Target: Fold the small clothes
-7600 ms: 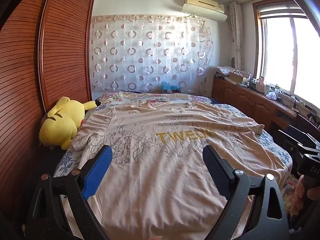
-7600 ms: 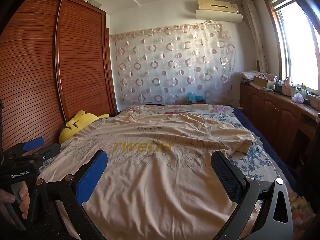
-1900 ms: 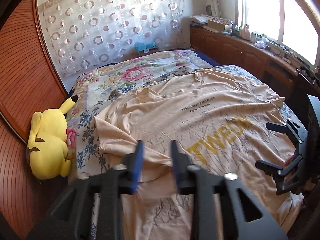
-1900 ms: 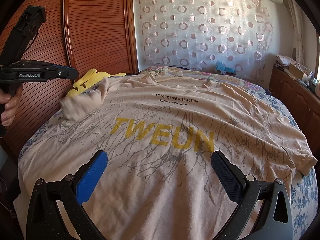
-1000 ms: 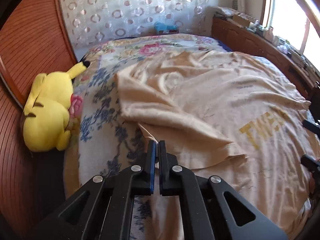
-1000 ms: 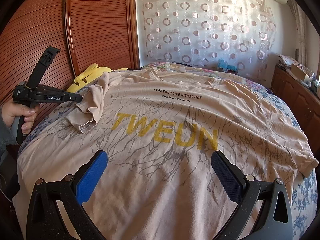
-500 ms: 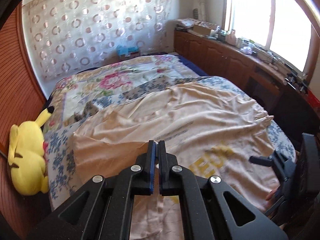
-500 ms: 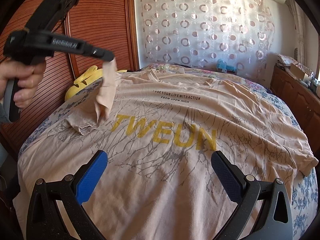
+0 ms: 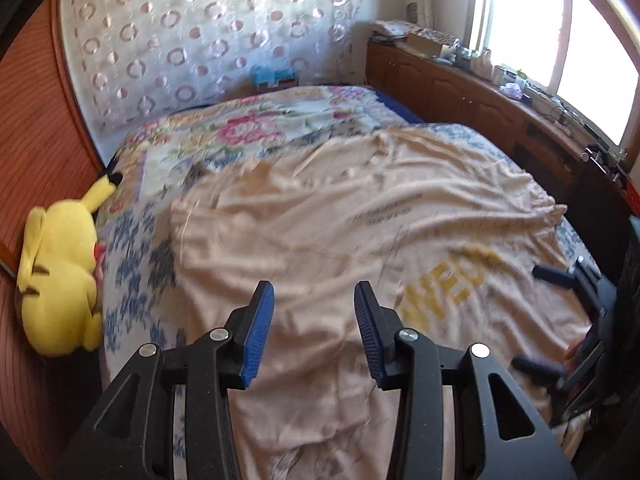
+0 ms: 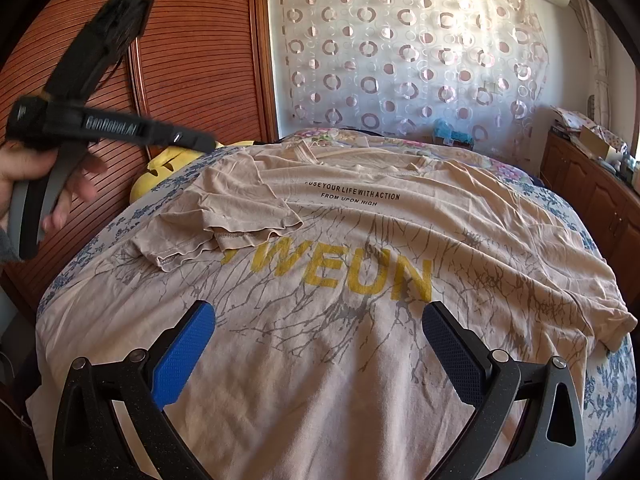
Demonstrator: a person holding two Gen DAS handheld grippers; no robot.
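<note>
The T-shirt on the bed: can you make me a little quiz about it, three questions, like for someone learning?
1. True or false: the left sleeve of the T-shirt lies folded in over the shirt's front.
2. Which is held in the left gripper? A) the sleeve B) the yellow plush toy C) nothing
3. Fill in: the big yellow print now shows the letters ____, its first letter hidden under the sleeve.

Key: 1 true. 2 C: its jaws have just been opening and nothing is between them. 3 WEUN.
</note>
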